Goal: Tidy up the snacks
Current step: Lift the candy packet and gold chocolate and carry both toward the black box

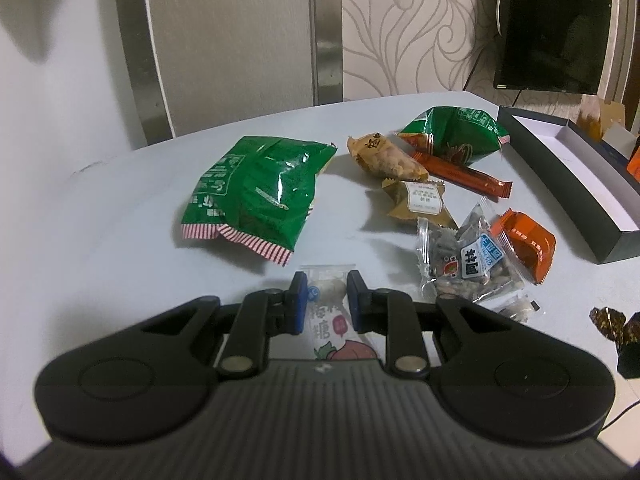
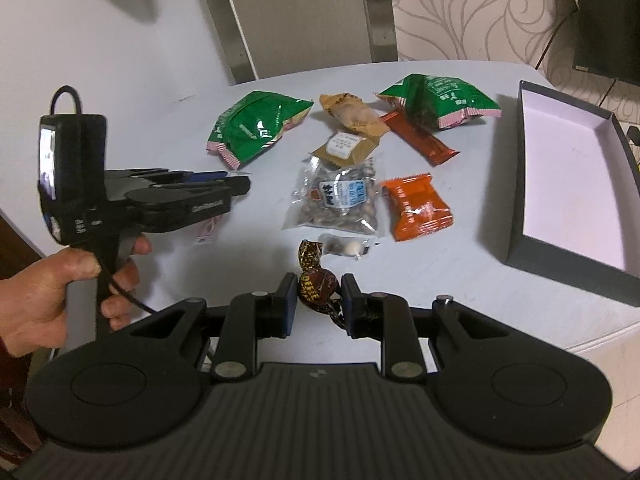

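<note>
- Left wrist view: my left gripper (image 1: 327, 294) pinches a white candy packet (image 1: 329, 312) with red print, its blue pads pressed against both sides of the wrapper.
- The packet runs lengthwise between the fingers, its clear far end poking out past the tips above the white table (image 1: 100, 248).
- Ahead to the left lies a big green bag (image 1: 256, 196) with a red-striped seam.
- A second green bag (image 1: 454, 132) sits farther back on the right, with a tan pastry (image 1: 384, 158) between the two.
- A brown bar (image 1: 464, 174) lies partly under that second bag, and a tan square packet (image 1: 420, 202) sits just in front of the pastry.
- Nearer me are a clear seed pack (image 1: 468, 264) and, touching its right side, an orange packet (image 1: 528, 244).
- The open dark box (image 1: 560, 184) with a white inside stands at the table's right edge.
- Right wrist view: my right gripper (image 2: 319, 294) is clamped on a brown toffee (image 2: 318, 286) in a twisted wrapper.
- One twisted end (image 2: 310, 252) sticks out past the fingertips; the other trails back beside the right finger.
- Just beyond the toffee lies a small clear packet (image 2: 346, 246) with a white ball inside.
- My left hand (image 2: 56, 292) grips the other tool's handle at the left of this view.
- The box (image 2: 532, 200) lies well to the right of the snacks, nothing showing inside it from here.
</note>
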